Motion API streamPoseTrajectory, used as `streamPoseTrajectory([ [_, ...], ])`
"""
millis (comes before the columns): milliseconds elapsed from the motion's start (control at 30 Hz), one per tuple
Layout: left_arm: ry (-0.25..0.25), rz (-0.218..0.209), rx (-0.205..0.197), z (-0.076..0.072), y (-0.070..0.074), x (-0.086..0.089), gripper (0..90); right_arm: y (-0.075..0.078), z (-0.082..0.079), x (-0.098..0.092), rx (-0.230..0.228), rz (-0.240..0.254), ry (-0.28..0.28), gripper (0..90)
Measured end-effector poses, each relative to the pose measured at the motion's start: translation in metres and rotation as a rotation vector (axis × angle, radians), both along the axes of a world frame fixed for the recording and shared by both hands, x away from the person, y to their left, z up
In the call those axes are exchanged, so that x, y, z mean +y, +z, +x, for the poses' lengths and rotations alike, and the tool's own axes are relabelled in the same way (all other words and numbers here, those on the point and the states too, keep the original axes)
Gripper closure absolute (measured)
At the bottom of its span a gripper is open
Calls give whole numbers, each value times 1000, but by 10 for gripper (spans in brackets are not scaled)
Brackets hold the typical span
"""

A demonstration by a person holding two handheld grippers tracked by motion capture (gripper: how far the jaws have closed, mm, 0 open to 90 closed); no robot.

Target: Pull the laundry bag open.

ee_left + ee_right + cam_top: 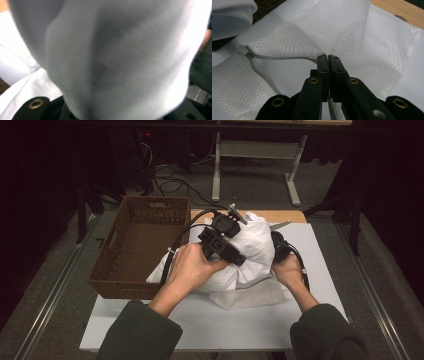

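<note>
One brown basket (142, 245), one white cloth bundle (252, 252), one white mesh bag (287, 75) with one zip (249, 55), two black grippers, left (239, 259) and right (328, 58), one worktop (210, 320), two hands.

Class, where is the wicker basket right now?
In the high view the wicker basket sits at the left of the table, right beside the white cloth bundle that the left gripper is over.

White cloth bundle (252, 251) on mesh bag (250, 295)
</note>
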State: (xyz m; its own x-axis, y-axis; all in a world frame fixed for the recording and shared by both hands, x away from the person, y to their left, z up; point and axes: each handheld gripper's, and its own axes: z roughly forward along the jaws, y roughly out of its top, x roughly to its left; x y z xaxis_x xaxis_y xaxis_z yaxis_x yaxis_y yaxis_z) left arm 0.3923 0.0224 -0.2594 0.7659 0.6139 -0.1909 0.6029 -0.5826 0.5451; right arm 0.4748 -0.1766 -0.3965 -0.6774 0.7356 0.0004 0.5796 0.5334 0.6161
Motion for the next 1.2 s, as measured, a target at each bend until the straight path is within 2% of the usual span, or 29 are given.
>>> streamPoseTrajectory([
  [200,-17,-20,5,-1,0,-5,623,-2,1,-7,-1,-4,-3,889],
  [333,-31,-31,-18,-5,5,-10,623,-3,-1,-8,3,-6,-6,888],
  [533,-51,-37,-29,-9,8,-18,622,-2,-2,-7,8,-16,1,888],
  [833,-96,-92,-63,-17,30,-28,619,-2,0,-8,12,-17,-1,887],
  [933,-102,-101,-63,-18,28,-29,618,-3,-1,-10,15,-18,-3,887],
  [1067,-105,-147,-45,-17,22,-26,618,-4,-1,-12,20,-22,-6,887],
  [1200,-120,-170,-44,-20,25,-29,618,-5,1,-14,22,-23,-8,887],
])
